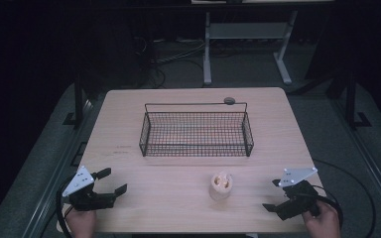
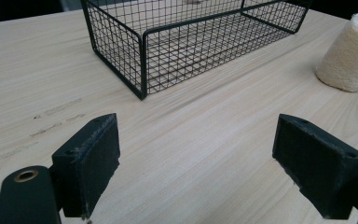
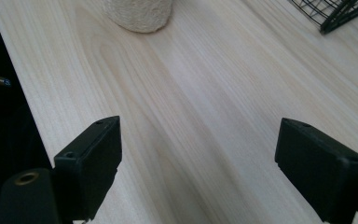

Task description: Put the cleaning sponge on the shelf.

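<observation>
My right gripper (image 1: pixel 277 194) sits at the near right edge of the table (image 1: pixel 129 124), jaws spread wide with nothing between them. My left gripper (image 1: pixel 108 181) is at the near left, equally wide and empty. The loofah (image 1: pixel 221 185) stands upright between them, its long axis vertical, nearer the right gripper. In the right gripper view it lies ahead and to the left of the jaws; in the left gripper view, ahead and far to the right. I judge the right gripper better placed, closing level across its sides. Farther back stands the basket (image 1: pixel 196 147), long side facing me, empty.
</observation>
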A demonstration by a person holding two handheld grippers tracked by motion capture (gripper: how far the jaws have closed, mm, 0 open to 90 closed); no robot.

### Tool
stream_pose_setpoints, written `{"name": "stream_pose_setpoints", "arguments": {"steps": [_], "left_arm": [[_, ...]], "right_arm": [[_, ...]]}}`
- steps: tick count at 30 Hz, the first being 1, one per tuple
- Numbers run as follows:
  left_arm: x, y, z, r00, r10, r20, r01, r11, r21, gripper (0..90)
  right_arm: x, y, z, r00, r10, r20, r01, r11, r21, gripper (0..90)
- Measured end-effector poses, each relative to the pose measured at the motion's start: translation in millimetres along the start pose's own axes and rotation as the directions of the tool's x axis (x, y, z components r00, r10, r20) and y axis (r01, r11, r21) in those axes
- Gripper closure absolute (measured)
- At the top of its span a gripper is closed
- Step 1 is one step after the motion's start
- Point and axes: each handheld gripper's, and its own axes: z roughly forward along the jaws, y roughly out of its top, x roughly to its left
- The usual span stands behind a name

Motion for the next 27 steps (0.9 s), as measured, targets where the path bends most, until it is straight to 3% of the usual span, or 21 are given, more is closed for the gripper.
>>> {"name": "stream_pose_setpoints", "arguments": {"steps": [7, 13, 27], "left_arm": [[0.0, -0.4, 0.8, 1.0000, 0.003, 0.001, -0.003, 1.0000, 0.003, 13.6], [-0.6, -0.3, 2.1, 1.0000, -0.001, 0.002, 0.001, 1.0000, 0.007, 13.7], [-0.3, -0.2, 0.9, 1.0000, 0.002, 0.003, -0.002, 1.0000, 0.000, 13.7]], "right_arm": [[4.0, 6.6, -0.3, 0.9997, -0.024, -0.004, 0.024, 1.000, 0.009, 14.5], [5.2, 14.6, 1.3, 0.9992, 0.012, -0.039, -0.011, 1.000, 0.011, 14.5], [16.4, 37.1, 5.4, 0.9974, -0.028, -0.067, 0.032, 0.998, 0.055, 14.5]]}}
